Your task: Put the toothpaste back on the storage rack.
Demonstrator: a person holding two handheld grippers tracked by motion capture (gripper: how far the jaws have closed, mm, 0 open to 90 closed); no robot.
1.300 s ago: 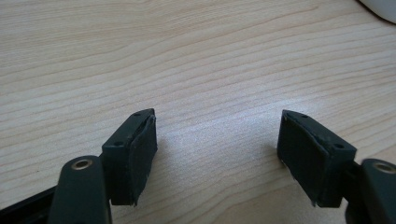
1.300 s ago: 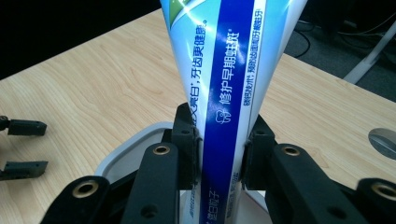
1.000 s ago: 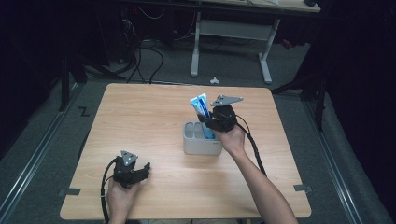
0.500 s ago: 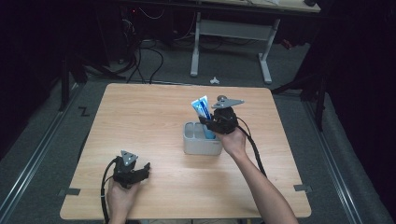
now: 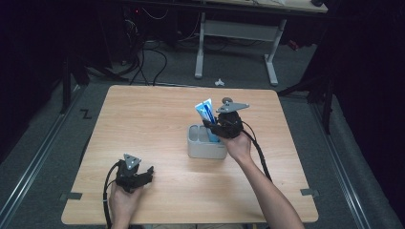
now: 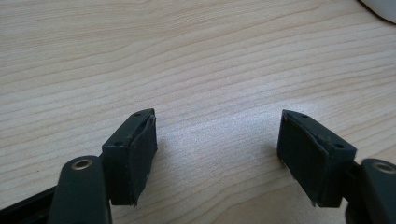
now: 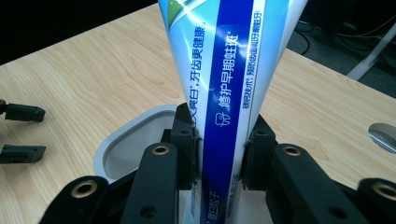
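A blue and white toothpaste tube [image 5: 204, 110] stands upright, its lower end down in a pale grey cup [image 5: 200, 149] near the middle of the wooden table [image 5: 143, 119]. My right gripper [image 5: 214, 130] is shut on the tube just above the cup's rim. In the right gripper view the two pads press the tube [image 7: 229, 60] from both sides over the cup [image 7: 122, 139]. My left gripper [image 5: 148, 173] rests on the table near the front left, open, and between its pads [image 6: 135, 154] lies bare wood.
The left gripper's jaws [image 7: 18, 133] show far off at the left edge of the right gripper view. A small metal disc [image 7: 383, 135] lies on the table to the right. Behind the table stand a white desk frame [image 5: 236, 33] and floor cables [image 5: 148, 57].
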